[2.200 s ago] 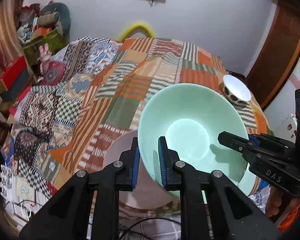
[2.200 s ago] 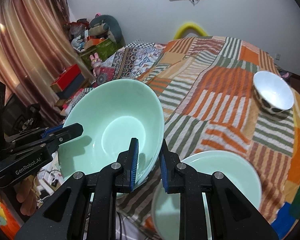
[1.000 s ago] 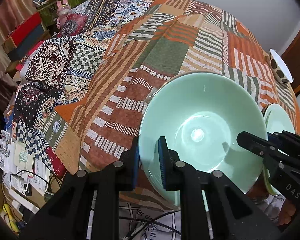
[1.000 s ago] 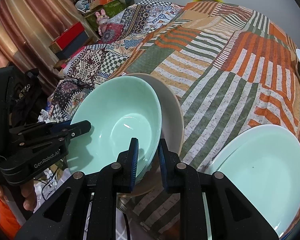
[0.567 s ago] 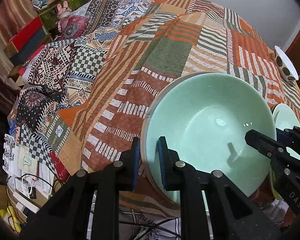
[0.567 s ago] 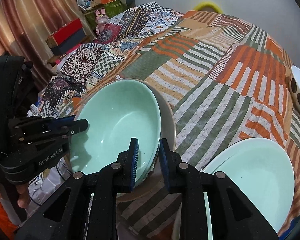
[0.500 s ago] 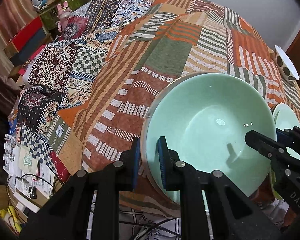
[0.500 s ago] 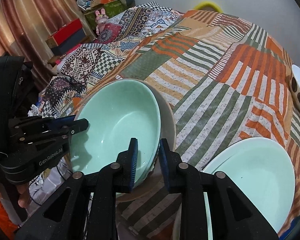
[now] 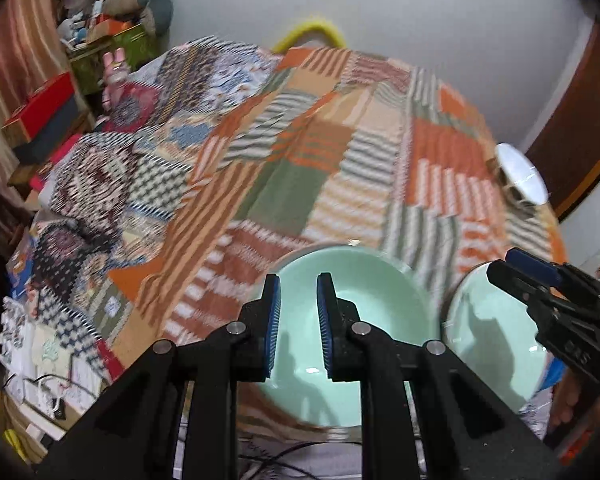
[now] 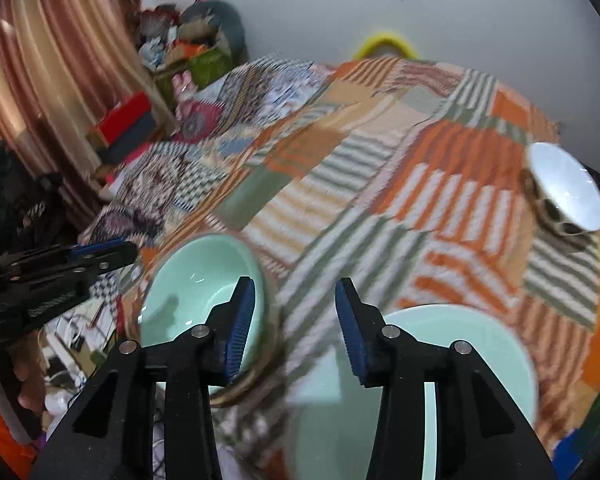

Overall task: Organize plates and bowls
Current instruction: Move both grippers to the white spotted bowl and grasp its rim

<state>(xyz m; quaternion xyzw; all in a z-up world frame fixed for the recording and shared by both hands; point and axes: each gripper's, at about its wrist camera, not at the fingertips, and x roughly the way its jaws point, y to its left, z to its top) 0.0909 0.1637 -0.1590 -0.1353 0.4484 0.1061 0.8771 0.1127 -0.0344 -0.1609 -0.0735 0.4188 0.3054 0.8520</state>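
Observation:
A mint green bowl [image 9: 364, 320] sits inside a beige bowl [image 10: 256, 380] at the near edge of the patchwork-covered table [image 9: 340, 160]; it also shows in the right wrist view [image 10: 196, 288]. A mint green plate [image 10: 452, 368] lies to its right, also in the left wrist view [image 9: 496, 332]. My left gripper [image 9: 298, 316] is open by a narrow gap, raised above the bowl's near rim, holding nothing. My right gripper [image 10: 296, 320] is open wide and empty, between bowl and plate. A white bowl with a dark patterned outside [image 10: 568, 188] stands at the far right.
A curtain [image 10: 60, 60], red and dark boxes [image 10: 128, 124] and a pile of toys and clutter [image 10: 188, 44] stand at the left beyond the table. Papers and cables [image 9: 48, 360] lie below the table's near left edge. A brown door [image 9: 580, 120] is at the right.
Both grippers have let go of the green bowl, which now rests in the beige bowl. Both have lifted and pulled back; the right one has opened wide.

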